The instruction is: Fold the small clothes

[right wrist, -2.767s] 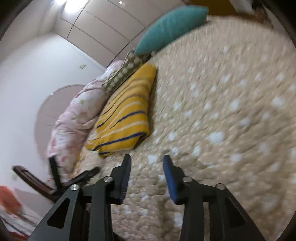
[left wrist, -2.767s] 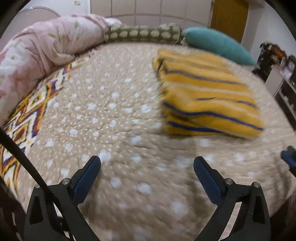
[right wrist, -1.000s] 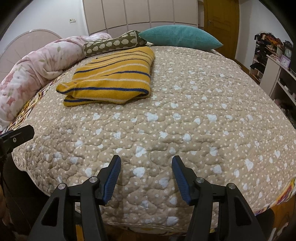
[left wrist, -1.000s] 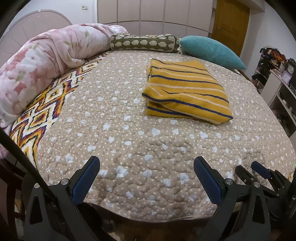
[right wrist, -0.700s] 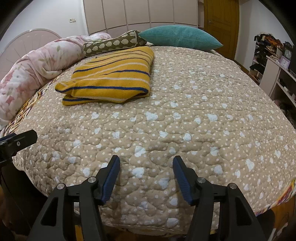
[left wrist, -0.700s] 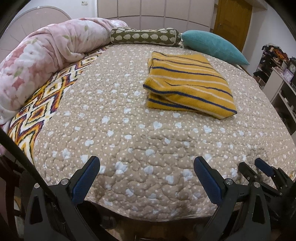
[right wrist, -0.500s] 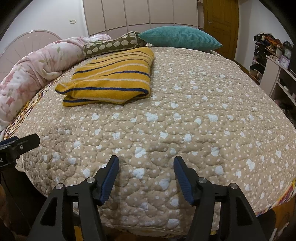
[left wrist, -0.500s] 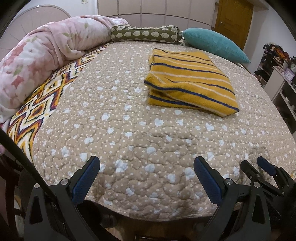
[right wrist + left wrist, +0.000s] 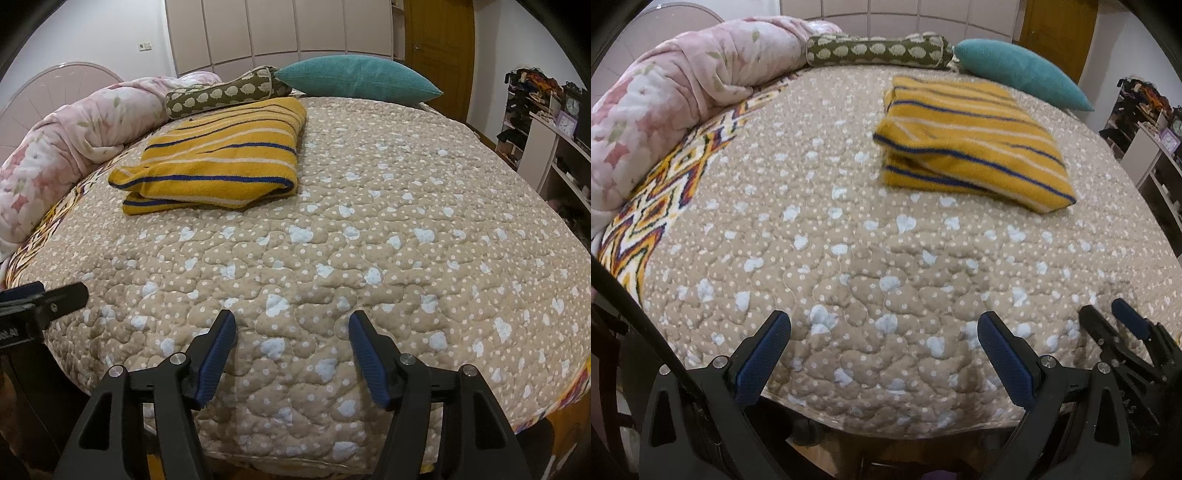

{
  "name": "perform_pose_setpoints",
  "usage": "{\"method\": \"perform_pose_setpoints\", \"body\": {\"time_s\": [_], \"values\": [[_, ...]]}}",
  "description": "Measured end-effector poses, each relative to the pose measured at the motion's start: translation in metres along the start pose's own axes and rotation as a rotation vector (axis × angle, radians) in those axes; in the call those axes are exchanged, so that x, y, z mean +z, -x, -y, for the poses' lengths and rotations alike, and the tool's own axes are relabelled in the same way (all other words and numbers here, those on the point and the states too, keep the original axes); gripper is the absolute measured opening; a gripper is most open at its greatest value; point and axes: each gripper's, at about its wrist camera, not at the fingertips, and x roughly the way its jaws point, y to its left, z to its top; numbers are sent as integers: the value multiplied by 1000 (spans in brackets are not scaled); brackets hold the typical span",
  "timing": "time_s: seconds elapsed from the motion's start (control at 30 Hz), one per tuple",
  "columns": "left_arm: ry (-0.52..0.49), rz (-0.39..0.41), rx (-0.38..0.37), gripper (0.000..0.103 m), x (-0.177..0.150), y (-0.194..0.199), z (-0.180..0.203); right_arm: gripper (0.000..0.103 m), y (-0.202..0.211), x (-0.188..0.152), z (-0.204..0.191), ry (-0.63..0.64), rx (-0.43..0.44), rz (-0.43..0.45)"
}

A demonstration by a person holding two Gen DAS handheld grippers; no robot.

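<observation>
A yellow garment with blue and white stripes [image 9: 971, 142] lies folded in a thick rectangle on the far half of the bed; it also shows in the right wrist view [image 9: 221, 155]. My left gripper [image 9: 882, 332] is open and empty, held at the bed's near edge, well short of the garment. My right gripper [image 9: 291, 328] is open and empty at the same near edge, to the right of the left one. The right gripper's tips show in the left wrist view [image 9: 1112, 317].
The bed has a beige quilted cover with white hearts [image 9: 406, 240]. A rolled pink floral duvet [image 9: 672, 96] lies along the left side. A green patterned bolster [image 9: 875, 50] and a teal pillow [image 9: 1019, 72] lie at the head. Shelves [image 9: 546, 140] stand at the right.
Both grippers have pulled back from the folded garment to the bed's near edge and levelled out. The right gripper's jaws have opened wider. The garment lies still.
</observation>
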Motion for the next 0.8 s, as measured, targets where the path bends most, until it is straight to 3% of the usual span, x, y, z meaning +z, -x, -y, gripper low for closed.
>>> {"method": "perform_pose_setpoints", "body": {"time_s": [0.17,0.8], "values": [[3,-38,-1,101,-2,-13,-1,71,-1,-1,-1,10,-4,7],[22,-35,-19,103,-4,-24,-4,76,-5,-3,-3,25,-11,12]]}}
